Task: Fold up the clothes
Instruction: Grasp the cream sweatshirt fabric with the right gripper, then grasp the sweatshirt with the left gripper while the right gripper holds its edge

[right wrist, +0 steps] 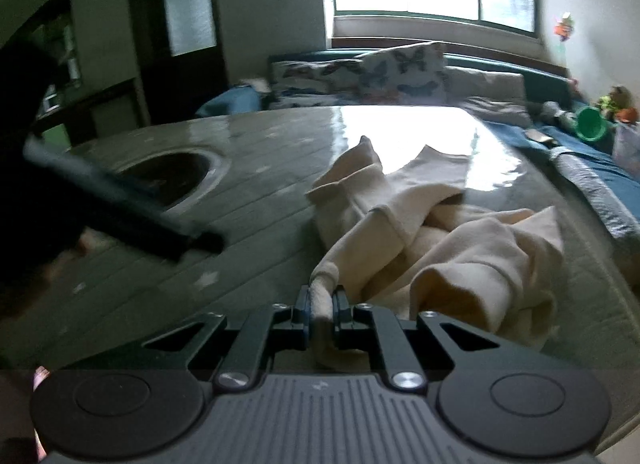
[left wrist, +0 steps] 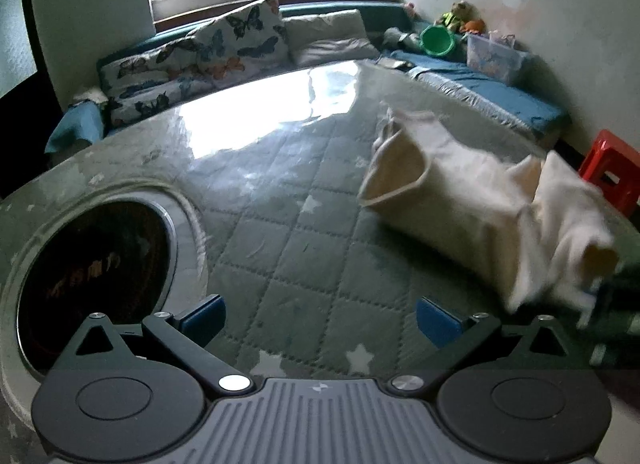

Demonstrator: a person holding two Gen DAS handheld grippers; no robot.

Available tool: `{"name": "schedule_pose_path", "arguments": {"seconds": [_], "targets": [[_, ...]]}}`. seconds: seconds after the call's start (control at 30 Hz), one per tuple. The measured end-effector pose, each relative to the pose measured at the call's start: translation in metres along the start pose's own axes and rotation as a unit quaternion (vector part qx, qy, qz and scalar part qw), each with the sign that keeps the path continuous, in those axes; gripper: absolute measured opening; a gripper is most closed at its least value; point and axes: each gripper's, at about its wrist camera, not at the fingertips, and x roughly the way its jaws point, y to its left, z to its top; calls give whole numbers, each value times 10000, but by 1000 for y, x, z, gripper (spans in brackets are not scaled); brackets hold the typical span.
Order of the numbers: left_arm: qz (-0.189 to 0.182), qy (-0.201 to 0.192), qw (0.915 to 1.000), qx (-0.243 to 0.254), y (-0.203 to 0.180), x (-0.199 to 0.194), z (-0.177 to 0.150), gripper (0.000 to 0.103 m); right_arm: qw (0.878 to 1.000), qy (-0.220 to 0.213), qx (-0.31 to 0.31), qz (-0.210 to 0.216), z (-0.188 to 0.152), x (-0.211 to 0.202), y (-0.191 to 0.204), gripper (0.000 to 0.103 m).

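Note:
A cream sweatshirt (right wrist: 440, 240) lies crumpled on the grey quilted table cover (right wrist: 256, 168), sleeves and hem bunched up. My right gripper (right wrist: 322, 302) is shut on a fold of its near edge, cloth pinched between the blue pads. From the left wrist view the same sweatshirt (left wrist: 472, 200) sits to the right, blurred at its near end. My left gripper (left wrist: 320, 318) hangs open above the bare cover, well left of the garment, nothing between its fingers (left wrist: 206, 318). A blurred dark bar, the left gripper tool (right wrist: 120, 204), crosses the left of the right wrist view.
A round dark hole (left wrist: 92, 276) is set in the table at the left. Butterfly-print pillows (left wrist: 208, 52) and a blue bench (left wrist: 480, 84) with a green bucket (left wrist: 436, 40) and a clear box line the far side. A red stool (left wrist: 612, 168) stands at the right.

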Motion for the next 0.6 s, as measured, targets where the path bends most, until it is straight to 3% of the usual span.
{"name": "schedule_pose_path", "arguments": {"seconds": [0.27, 0.43, 0.6], "targets": [[-741, -300, 9963, 309, -27, -17, 3, 103, 9976, 201, -389, 538, -18, 0, 39, 9], [-908, -311, 9936, 594, -42, -7, 4, 101, 9950, 230, -609, 762, -26, -2, 56, 9], [-1162, -193, 9908, 660, -47, 8, 6, 77, 9937, 194, -742, 823, -29, -5, 61, 9]]}}
